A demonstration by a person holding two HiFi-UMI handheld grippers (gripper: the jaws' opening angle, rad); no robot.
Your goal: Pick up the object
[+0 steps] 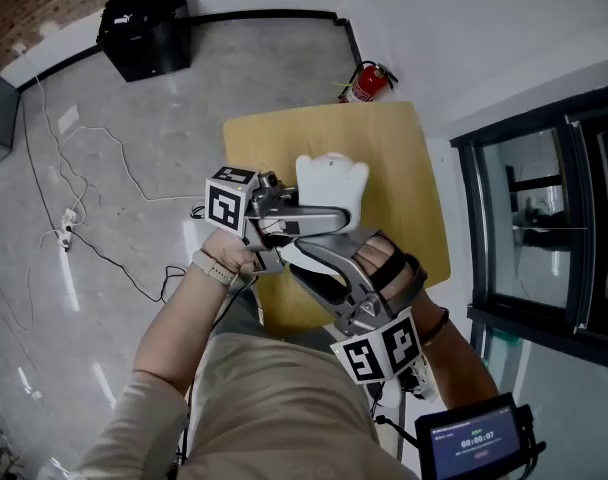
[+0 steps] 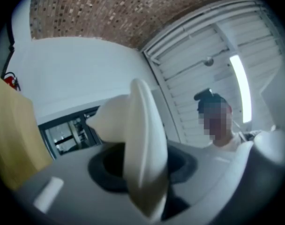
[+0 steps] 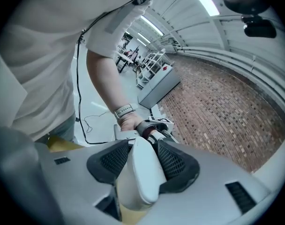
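Observation:
A flat white cushion-like object (image 1: 331,180) hangs above the small wooden table (image 1: 404,168), lifted off its top. My left gripper (image 1: 327,216) reaches in from the left and is shut on it. My right gripper (image 1: 296,254) comes up from below and is shut on its lower edge. In the left gripper view the white object (image 2: 142,139) stands edge-on between the dark pads of the left gripper (image 2: 142,172). The right gripper view shows the object (image 3: 140,177) clamped in the right gripper (image 3: 142,168), with the left gripper's marker cube (image 3: 156,122) just beyond.
A red fire extinguisher (image 1: 364,81) stands on the floor beyond the table. A black box (image 1: 144,28) sits at the far left wall, and cables (image 1: 84,198) trail over the grey floor. A dark-framed window (image 1: 544,218) runs along the right. A small screen (image 1: 479,438) hangs near my right arm.

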